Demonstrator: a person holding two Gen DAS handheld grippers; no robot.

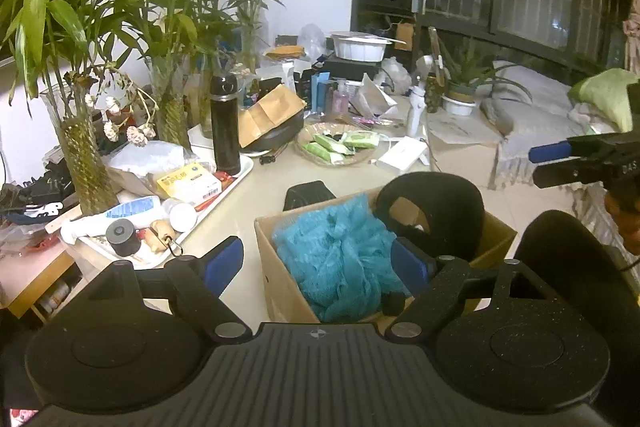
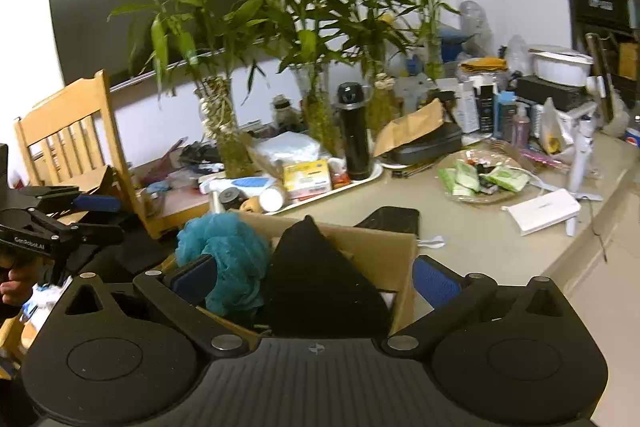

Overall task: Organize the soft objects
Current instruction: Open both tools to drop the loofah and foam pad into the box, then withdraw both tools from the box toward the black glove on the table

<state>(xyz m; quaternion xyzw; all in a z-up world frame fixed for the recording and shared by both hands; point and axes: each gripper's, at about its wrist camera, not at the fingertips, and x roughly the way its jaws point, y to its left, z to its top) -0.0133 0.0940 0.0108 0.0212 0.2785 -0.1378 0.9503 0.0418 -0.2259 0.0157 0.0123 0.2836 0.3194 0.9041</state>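
Two soft things sit in the cardboard box (image 1: 280,267) near the counter's front edge: a teal bath sponge (image 1: 340,259) and a black pillow (image 1: 436,211). Both look light and squashy; pinch the sponge's bunched mesh. Left gripper (image 1: 320,267) and right gripper (image 2: 316,279) hover released, holding nothing.

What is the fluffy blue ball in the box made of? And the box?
The fluffy teal bath puff looks like bunched plastic netting: you can see fine mesh gathered in ruffles, with a slight sheen. The open brown box holding it looks like matte cardboard, with plain tan walls and thin cut edges. The black cushion beside the puff seems to be soft dull fabric, though that is less clear.
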